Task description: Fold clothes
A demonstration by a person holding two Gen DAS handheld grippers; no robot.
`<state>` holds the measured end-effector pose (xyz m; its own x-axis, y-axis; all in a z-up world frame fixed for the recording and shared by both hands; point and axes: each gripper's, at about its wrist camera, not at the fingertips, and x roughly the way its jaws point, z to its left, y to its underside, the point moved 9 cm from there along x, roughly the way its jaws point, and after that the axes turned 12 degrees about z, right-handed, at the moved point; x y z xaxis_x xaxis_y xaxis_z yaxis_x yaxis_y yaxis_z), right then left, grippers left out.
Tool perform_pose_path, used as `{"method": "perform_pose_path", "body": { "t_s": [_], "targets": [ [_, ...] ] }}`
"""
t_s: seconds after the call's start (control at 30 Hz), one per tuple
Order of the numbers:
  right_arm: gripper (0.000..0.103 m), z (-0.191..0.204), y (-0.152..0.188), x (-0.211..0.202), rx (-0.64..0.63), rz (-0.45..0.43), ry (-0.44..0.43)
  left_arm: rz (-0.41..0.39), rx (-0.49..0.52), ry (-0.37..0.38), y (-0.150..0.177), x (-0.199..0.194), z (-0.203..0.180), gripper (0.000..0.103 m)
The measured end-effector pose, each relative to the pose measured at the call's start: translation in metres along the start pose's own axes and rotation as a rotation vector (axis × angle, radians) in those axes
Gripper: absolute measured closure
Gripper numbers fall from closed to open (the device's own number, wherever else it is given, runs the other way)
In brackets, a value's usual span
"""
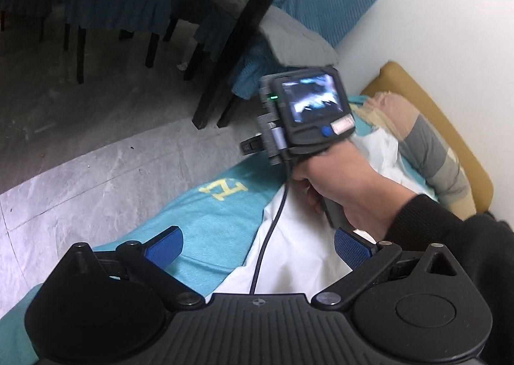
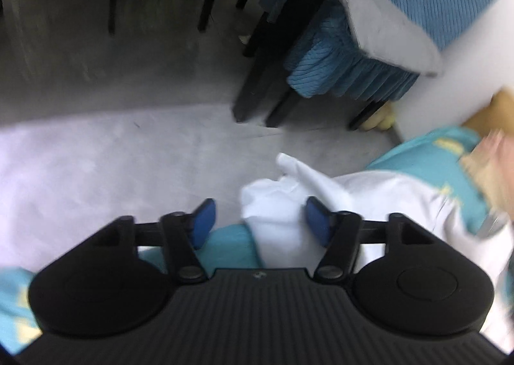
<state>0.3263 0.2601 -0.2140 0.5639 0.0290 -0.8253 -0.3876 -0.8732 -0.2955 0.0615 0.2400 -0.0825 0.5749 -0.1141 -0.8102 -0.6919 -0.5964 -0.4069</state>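
A white garment lies crumpled on a teal towel with a yellow emblem, spread on the grey floor. The right gripper stands wide, a bunched white fold between its blue pads. The left gripper is also wide, holding nothing. Closing now would likely pinch several layers, or towel too, dragging everything askew.

Yellow "H" on turquoise blanket
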Motion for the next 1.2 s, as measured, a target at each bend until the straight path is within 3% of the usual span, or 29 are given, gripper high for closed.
{"method": "perform_pose_path", "body": {
  "t_s": [0.03,0.1,0.27,0.4,0.47,0.57,0.63,0.73,0.83,0.9,0.93,1.0,1.03,1.07,1.2],
  "targets": [
    [0.069,-0.003,0.0,-0.001,0.0,-0.01,0.012,-0.001,0.01,-0.008,0.0,0.0,-0.001,0.002],
    [0.096,-0.01,0.0,-0.007,0.021,-0.039,0.015,-0.025,0.023,-0.023,-0.001,0.001,-0.003,0.002],
    [0.096,-0.057,0.007,-0.062,0.203,-0.243,0.041,-0.07,0.045,-0.059,0.0,-0.004,-0.005,0.002],
    [0.097,-0.133,0.043,-0.124,0.496,-0.441,0.11,-0.078,0.044,-0.053,0.0,-0.009,-0.007,0.002],
    [0.098,-0.174,0.082,-0.148,0.664,-0.498,0.172,-0.086,0.061,-0.055,0.0,-0.012,-0.013,0.002],
    [0.098,-0.221,0.161,-0.154,0.883,-0.46,0.271,-0.078,0.095,-0.056,0.004,-0.011,-0.022,0.002],
    [0.097,-0.241,0.215,-0.135,0.992,-0.36,0.304,-0.07,0.119,-0.055,0.007,-0.009,-0.028,0.002],
    [0.097,-0.247,0.291,-0.097,1.125,-0.204,0.256,-0.058,0.155,-0.055,0.012,-0.006,-0.037,0.002],
    [0.094,-0.237,0.334,-0.07,1.164,-0.1,0.17,-0.046,0.19,-0.055,0.016,-0.003,-0.045,0.002],
    [0.089,-0.229,0.34,-0.071,1.129,-0.1,0.157,-0.038,0.214,-0.054,0.019,-0.001,-0.051,0.002],
    [0.081,-0.226,0.337,-0.072,1.106,-0.113,0.148,-0.033,0.226,-0.054,0.021,0.0,-0.054,0.002],
    [0.034,-0.218,0.33,-0.083,1.069,-0.183,0.111,-0.019,0.252,-0.05,0.025,0.002,-0.061,0.002],
    [0.027,-0.215,0.324,-0.09,1.049,-0.231,0.094,0.002,0.271,-0.04,0.03,0.003,-0.066,0.002],
    [0.02,-0.211,0.32,-0.098,1.019,-0.278,0.085,0.023,0.289,-0.03,0.035,0.004,-0.071,0.002],
    [0.021,-0.198,0.298,-0.109,0.886,-0.333,0.059,0.106,0.362,0.009,0.055,0.007,-0.09,0.002]
  ]
}}
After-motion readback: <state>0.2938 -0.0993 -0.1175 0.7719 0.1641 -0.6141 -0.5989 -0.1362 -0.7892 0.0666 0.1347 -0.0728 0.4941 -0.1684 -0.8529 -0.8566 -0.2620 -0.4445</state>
